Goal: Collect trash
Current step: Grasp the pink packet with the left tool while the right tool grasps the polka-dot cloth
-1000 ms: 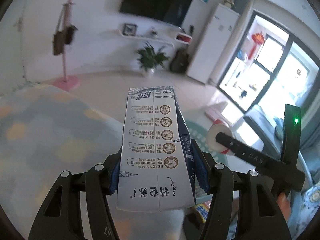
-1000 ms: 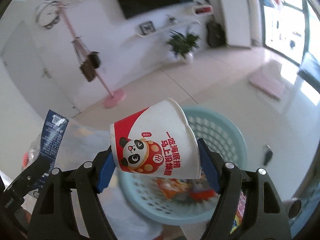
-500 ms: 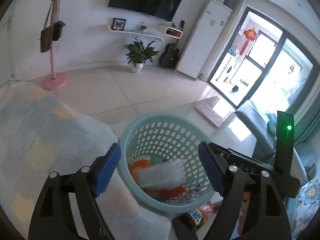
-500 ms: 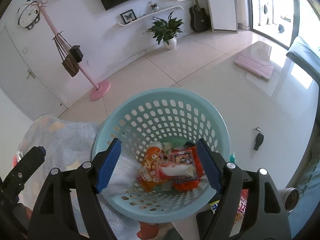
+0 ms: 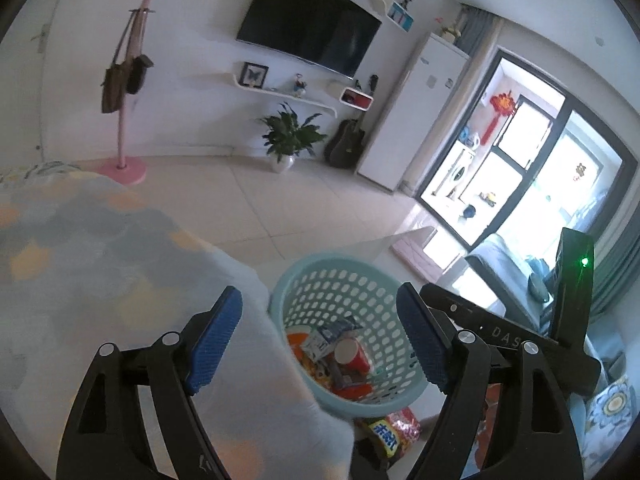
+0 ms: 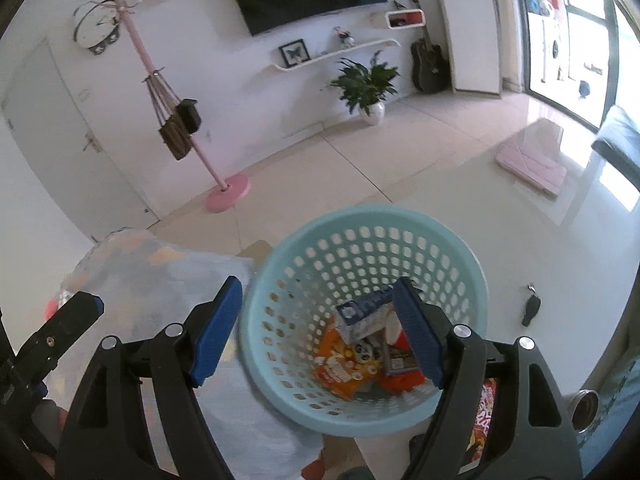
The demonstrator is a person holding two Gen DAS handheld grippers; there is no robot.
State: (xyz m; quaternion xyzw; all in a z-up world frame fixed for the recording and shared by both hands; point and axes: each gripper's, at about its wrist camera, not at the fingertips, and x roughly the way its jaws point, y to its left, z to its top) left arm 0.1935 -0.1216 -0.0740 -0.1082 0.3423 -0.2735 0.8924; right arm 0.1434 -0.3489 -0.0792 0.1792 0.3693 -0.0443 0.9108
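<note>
A light blue perforated basket stands on the table and holds trash. A milk carton and a red and white paper cup lie in it on orange snack wrappers. My left gripper is open and empty, above and just left of the basket. My right gripper is open and empty above the basket; it also shows in the left wrist view.
A patterned cloth covers the table left of the basket. A yellow and red snack bag lies beside the basket's near side. A black key fob lies on the glossy table to the right. A metal can stands at the lower right.
A second ago the left gripper held the milk carton and the right held the paper cup. Both opened; carton and cup now lie in the basket. Both grippers have shifted left.
</note>
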